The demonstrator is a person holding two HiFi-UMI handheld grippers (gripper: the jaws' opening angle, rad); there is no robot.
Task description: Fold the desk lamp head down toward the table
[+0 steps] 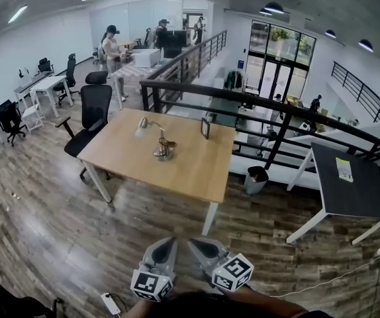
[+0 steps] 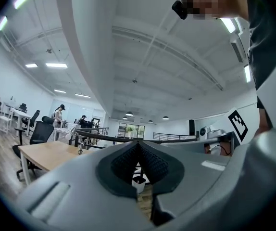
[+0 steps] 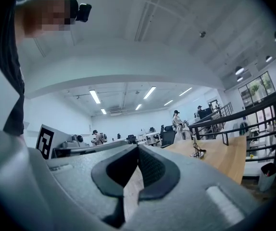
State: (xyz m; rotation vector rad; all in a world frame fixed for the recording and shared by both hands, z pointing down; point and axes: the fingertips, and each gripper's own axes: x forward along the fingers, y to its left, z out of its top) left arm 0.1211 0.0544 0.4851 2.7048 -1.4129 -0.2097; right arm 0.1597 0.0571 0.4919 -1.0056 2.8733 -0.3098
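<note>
The desk lamp (image 1: 158,141) stands on the light wooden table (image 1: 196,171), near the table's middle and a little toward its far side. Its round base rests flat on the top; a thin arm rises from the base and arches over to the left; its head sits raised above the wood at the left end of that arm, not folded down.

A small dark frame (image 1: 205,128) stands upright near the table's far edge, to the right of the lamp and apart from it. A black office chair (image 1: 92,111) sits at the table's left end; a dark bin (image 1: 257,179) stands on the floor just beside the right end, below a black railing (image 1: 269,108). A dark-topped table (image 1: 349,177) stands well apart to the right; a person (image 1: 112,45) stands among the desks at the far end of the room.

Both tools are low at the near edge of the head view, side by side, with a wide stretch of plank floor (image 1: 57,204) between them and the wooden table. The left gripper (image 1: 171,242) is clenched, pads meeting at the tips with nothing between them; the right gripper (image 1: 192,243) is likewise clenched and empty. Neither touches the lamp, which shows small and far off in both gripper views.
</note>
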